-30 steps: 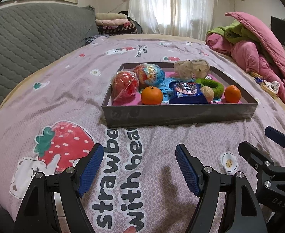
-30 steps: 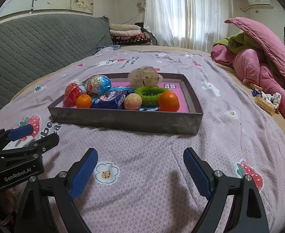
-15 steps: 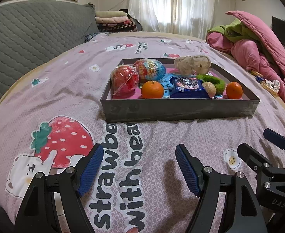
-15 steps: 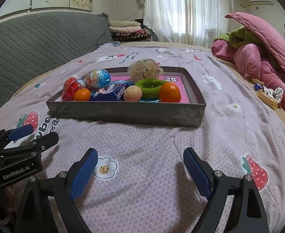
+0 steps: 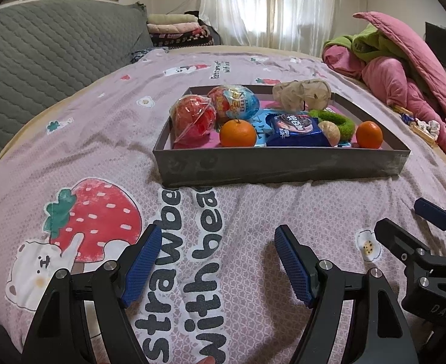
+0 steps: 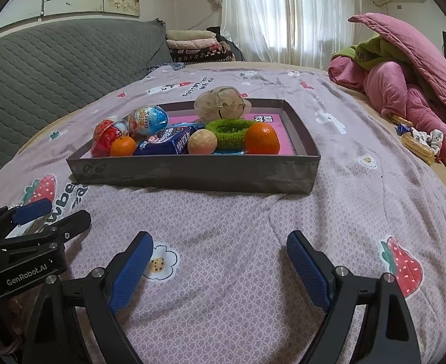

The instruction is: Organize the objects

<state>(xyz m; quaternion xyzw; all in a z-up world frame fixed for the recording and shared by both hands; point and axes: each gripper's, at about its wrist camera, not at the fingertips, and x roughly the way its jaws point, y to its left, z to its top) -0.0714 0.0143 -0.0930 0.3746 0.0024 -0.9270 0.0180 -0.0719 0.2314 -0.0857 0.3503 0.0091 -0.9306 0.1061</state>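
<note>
A shallow grey tray point(image 5: 283, 168) point(image 6: 192, 174) lies on the bed ahead of both grippers. It holds two oranges point(image 5: 238, 133) point(image 5: 369, 134), a red bagged ball point(image 5: 192, 118), a blue-red toy egg point(image 5: 238, 103), a blue snack packet point(image 5: 295, 126), a beige ball point(image 6: 202, 142), a green ring point(image 6: 229, 132) and a beige plush point(image 6: 221, 104). My left gripper point(image 5: 215, 265) is open and empty, low over the sheet. My right gripper point(image 6: 220, 268) is open and empty beside it.
The bed has a pink strawberry-print sheet point(image 5: 101, 151). A grey quilted headboard point(image 5: 41, 54) runs along the left. Pink and green bedding point(image 6: 405, 69) is piled at the right, with small wrappers point(image 6: 420, 142) beside it. Folded blankets point(image 6: 192, 42) lie at the back.
Both grippers have dropped lower and moved slightly closer to the tray, which now looks larger and more side-on. Both stay open and empty.
</note>
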